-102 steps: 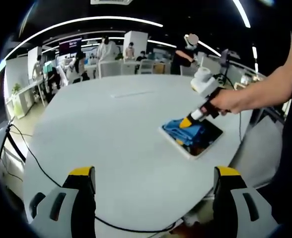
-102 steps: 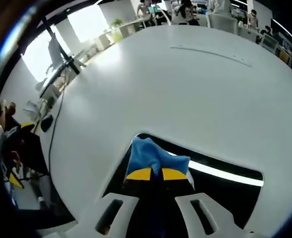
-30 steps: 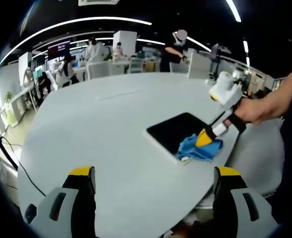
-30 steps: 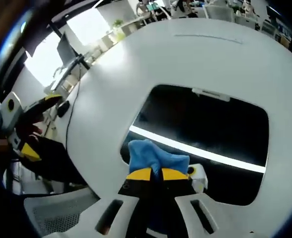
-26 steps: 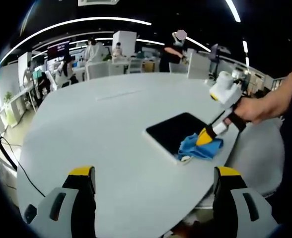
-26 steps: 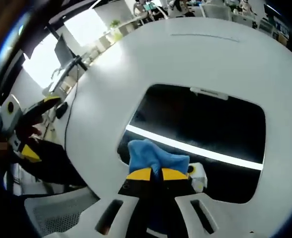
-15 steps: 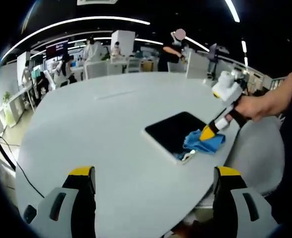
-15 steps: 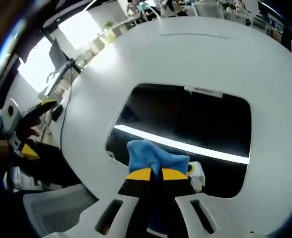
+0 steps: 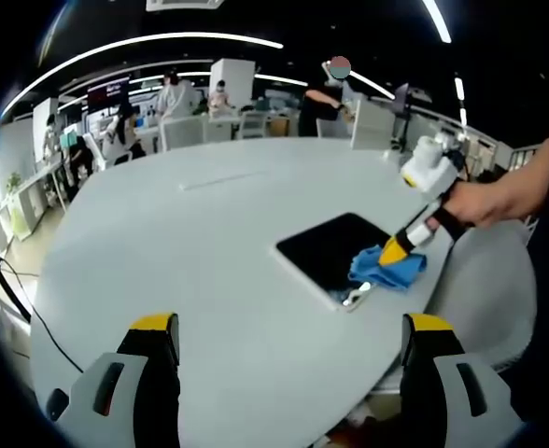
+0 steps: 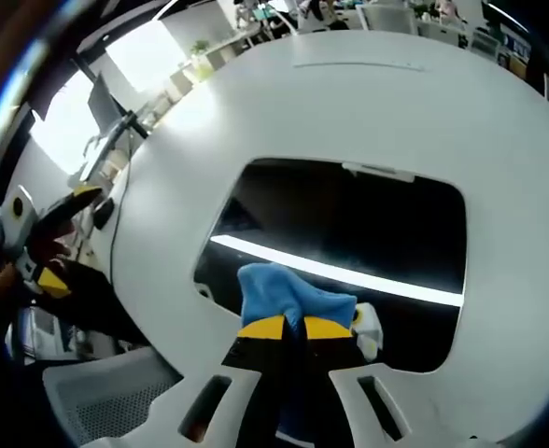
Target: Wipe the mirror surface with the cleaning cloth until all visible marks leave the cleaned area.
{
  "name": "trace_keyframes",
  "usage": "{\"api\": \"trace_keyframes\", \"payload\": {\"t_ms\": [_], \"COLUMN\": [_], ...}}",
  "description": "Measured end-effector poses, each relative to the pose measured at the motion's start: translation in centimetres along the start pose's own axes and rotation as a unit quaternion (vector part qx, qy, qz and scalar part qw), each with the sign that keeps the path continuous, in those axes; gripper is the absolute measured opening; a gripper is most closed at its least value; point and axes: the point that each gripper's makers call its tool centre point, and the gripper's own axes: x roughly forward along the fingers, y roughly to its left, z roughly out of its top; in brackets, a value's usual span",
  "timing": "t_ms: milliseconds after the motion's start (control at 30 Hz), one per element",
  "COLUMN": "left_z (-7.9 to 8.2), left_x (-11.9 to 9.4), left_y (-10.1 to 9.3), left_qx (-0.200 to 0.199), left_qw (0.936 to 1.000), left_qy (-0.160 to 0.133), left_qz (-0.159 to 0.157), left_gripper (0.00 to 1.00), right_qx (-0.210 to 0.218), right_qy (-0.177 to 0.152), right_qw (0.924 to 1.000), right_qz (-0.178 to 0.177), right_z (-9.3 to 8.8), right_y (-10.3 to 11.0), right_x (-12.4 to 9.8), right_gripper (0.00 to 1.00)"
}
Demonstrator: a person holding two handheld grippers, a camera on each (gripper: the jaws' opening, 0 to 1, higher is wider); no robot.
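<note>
Cloth (image 9: 387,269) now at mirror's (image 9: 330,250) edge

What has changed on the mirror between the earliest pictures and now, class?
The right gripper has dragged the blue cloth across the mirror to its near corner, uncovering most of the dark glass. It stays shut on the cloth. The left gripper stays open above the table.

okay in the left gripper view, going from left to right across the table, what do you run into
Black cable → mirror → blue cleaning cloth held by the right gripper → person's hand.
</note>
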Motion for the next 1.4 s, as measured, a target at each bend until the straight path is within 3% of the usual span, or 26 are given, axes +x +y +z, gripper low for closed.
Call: {"api": "trace_keyframes", "payload": {"t_ms": [767, 1400], "left_z": [-0.1, -0.7], "left_x": [0.6, 0.2], "left_y": [0.2, 0.5], "left_qx": [-0.012, -0.023], "left_qw": [0.9999, 0.9997], "left_qy": [0.001, 0.004], "left_qz": [0.000, 0.008], "left_gripper": [1.00, 1.00], "right_qx": [0.005, -0.003], "right_qy": [-0.009, -0.015], "right_qw": [0.9998, 0.9995], "right_qz": [-0.017, -0.028], "right_z": [3.9, 8.7], "right_y": [-2.5, -3.9], "right_x": [1.0, 2.9], "right_gripper": [0.00, 0.00]}}
